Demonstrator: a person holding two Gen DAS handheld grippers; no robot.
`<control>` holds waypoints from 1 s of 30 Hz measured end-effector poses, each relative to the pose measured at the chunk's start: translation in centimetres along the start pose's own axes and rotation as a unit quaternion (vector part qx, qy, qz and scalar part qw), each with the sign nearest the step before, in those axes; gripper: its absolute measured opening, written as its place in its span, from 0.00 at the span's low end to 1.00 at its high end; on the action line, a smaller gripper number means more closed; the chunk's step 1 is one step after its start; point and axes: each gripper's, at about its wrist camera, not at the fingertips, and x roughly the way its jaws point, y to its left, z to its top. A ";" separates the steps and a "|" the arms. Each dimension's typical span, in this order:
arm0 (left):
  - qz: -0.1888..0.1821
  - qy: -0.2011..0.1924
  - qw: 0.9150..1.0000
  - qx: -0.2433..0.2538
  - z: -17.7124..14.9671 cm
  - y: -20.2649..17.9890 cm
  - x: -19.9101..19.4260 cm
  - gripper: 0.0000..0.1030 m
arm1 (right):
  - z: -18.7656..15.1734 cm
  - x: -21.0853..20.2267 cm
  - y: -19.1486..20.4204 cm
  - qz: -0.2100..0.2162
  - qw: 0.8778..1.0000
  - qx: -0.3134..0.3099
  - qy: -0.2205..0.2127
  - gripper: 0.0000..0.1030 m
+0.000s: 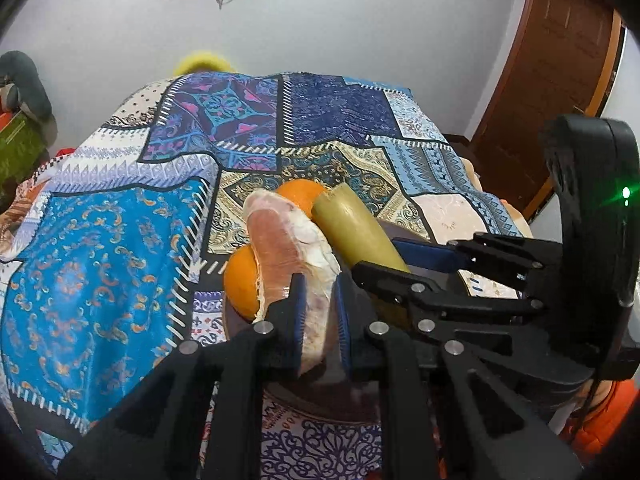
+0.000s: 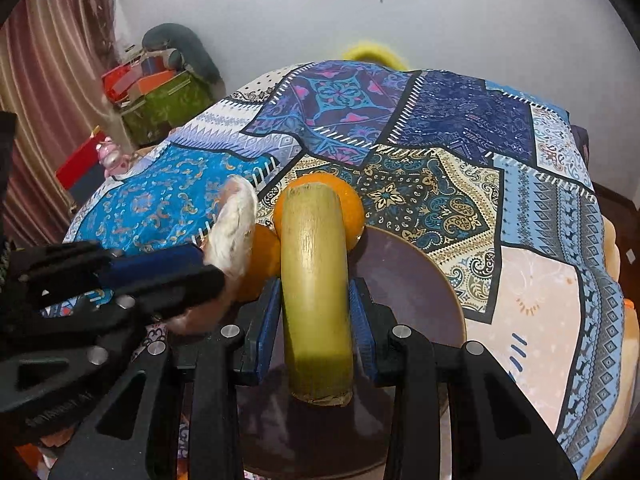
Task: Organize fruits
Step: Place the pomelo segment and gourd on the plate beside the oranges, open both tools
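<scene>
The cloth [image 2: 460, 184] over the table was a printed patchwork fabric, slightly sheeny on its bright blue panel and creased into soft folds. The plate [image 2: 412, 276] looked smooth and dark with a dull gloss and a paler rim. The cane piece [image 2: 314, 280] had a hard, waxy yellow-green skin with faint lengthwise streaks and a fibrous cut end. The peeled citrus segment [image 1: 288, 248] showed moist, translucent pink flesh under rough white pith. The oranges [image 2: 352, 208] had matt, finely dimpled peel. The left claw [image 1: 318, 320] and the right claw [image 2: 316, 320] were matt black plastic with bright metal pins and blue ridged pads [image 2: 266, 320].
</scene>
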 end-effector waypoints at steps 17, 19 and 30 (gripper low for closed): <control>0.019 0.021 1.000 -0.013 -0.8 0.1 -1.3 0.15 | -0.3 -2.7 -0.5 -0.014 1.000 0.000 -0.021 0.39; 0.020 0.020 1.000 -0.015 -1.0 0.1 -2.0 0.15 | -0.5 -3.3 -0.5 -0.018 1.000 -0.001 -0.021 0.39; 0.038 0.017 0.999 -0.018 -2.4 -0.2 -6.0 0.27 | -3.2 -6.6 -0.5 -0.035 0.999 0.015 -0.017 0.39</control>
